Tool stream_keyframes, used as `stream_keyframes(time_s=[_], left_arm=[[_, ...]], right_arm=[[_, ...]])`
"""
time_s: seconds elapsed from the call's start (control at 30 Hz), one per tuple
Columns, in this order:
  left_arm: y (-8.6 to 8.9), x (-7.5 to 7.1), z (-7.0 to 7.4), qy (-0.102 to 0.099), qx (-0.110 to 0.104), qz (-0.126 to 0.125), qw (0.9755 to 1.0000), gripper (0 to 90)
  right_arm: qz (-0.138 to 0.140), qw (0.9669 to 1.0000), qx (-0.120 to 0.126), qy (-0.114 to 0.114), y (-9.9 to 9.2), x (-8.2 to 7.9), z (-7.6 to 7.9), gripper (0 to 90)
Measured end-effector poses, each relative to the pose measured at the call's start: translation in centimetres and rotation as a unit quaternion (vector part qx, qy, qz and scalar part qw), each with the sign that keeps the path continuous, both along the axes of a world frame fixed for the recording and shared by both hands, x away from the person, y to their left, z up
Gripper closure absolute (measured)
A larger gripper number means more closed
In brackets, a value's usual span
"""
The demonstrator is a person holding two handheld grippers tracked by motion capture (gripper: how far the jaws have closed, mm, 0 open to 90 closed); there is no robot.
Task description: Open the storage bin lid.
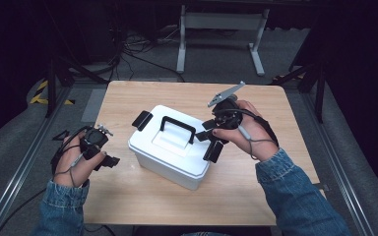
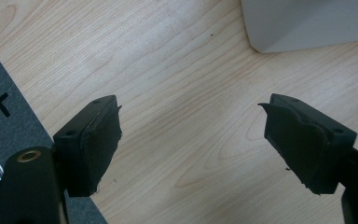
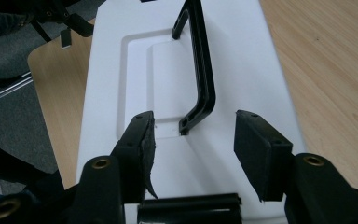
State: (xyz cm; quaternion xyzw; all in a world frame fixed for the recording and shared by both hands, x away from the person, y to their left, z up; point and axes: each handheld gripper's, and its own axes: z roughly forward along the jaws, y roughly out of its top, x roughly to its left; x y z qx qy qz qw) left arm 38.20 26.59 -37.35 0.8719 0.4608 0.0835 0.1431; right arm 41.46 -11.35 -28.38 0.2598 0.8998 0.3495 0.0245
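A white lidded box (image 1: pixel 170 160) sits in the middle of the wooden table (image 1: pixel 256 191). Its black carry handle (image 1: pixel 177 128) stands upright on the lid, and a black latch (image 1: pixel 141 119) sticks out at the far-left end. My right gripper (image 1: pixel 209 143) is open at the box's right end. In the right gripper view its jaws (image 3: pixel 196 116) straddle the near foot of the handle (image 3: pixel 204 70) above the lid (image 3: pixel 107 70), with another black latch (image 3: pixel 189 207) just below them. My left gripper (image 1: pixel 91 147) hovers open and empty left of the box, over bare wood (image 2: pixel 193 105), with the box corner (image 2: pixel 307 23) farther off.
The table's left edge and a grey floor mat (image 2: pixel 4 126) lie just beside the left gripper. A white metal frame (image 1: pixel 221 29) stands on the floor beyond the table. Bare wood surrounds the box on all sides.
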Motion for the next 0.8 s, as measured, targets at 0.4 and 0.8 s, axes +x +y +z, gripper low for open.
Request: stream_keyframes(time_s=[0.4, 0.8], left_arm=[[0.0, 0.1, 0.0, -0.003, 0.004, -0.006, 1.0000, 19.2], [0.0, 0.1, -0.1, -0.003, 0.004, -0.007, 1.0000, 19.2]], right_arm=[[0.007, 0.9998, -0.005, 0.016, 2.1, 0.9, -1.6, 48.3], [0.009, 0.9994, -0.028, 0.019, 3.3, 1.9, -3.1, 71.2]])
